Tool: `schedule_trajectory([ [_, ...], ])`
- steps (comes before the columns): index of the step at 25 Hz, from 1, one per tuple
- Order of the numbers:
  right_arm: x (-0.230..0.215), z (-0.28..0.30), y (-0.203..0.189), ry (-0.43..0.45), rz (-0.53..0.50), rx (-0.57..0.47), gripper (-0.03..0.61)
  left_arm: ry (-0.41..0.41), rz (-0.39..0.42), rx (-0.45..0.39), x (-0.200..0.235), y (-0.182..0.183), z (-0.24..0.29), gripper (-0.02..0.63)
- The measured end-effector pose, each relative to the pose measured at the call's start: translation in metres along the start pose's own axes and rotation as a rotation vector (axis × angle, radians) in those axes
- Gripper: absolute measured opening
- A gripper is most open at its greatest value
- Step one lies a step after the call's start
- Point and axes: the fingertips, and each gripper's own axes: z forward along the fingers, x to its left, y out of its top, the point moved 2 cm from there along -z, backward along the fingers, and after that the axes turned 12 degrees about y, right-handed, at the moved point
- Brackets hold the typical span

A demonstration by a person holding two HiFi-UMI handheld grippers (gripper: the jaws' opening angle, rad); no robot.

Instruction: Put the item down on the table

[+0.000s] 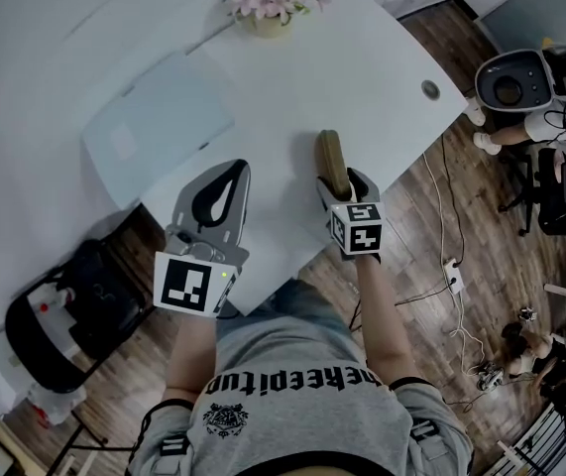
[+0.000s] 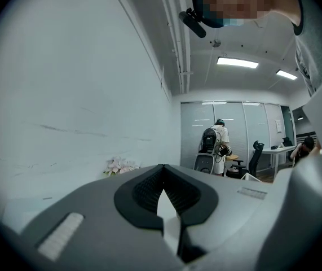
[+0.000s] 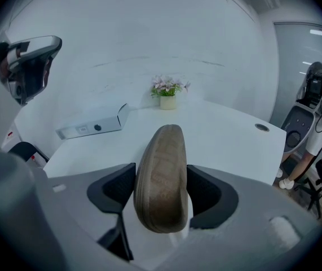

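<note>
Risk here is the edge: the right hand-held gripper (image 1: 348, 188) is grasping the brown oval item (image 3: 162, 176) on its narrow side, pads against both flanks, over the near right part of the white bench (image 1: 362, 77), close to its rim. Whether the item touches the surface yet, I can't tell. Let go from height, or while it stands on edge, and it may topple right and drop to the wooden floor (image 1: 431, 266). Left hand-held gripper (image 1: 233, 172) is clenched on nothing, off to the left, not placed to catch it.
</note>
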Motion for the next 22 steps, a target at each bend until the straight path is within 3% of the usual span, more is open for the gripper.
schedule_trajectory([
  [10, 0.015, -0.022, 0.021, 0.008, -0.002, -0.091, 0.270, -0.066, 0.006, -0.001, -0.010, 0.001, 0.005, 0.018],
  [22, 0.033, -0.060, 0.041, -0.016, -0.049, -0.199, 0.002, -0.098, 0.017, -0.030, -0.025, 0.011, -0.006, 0.018],
])
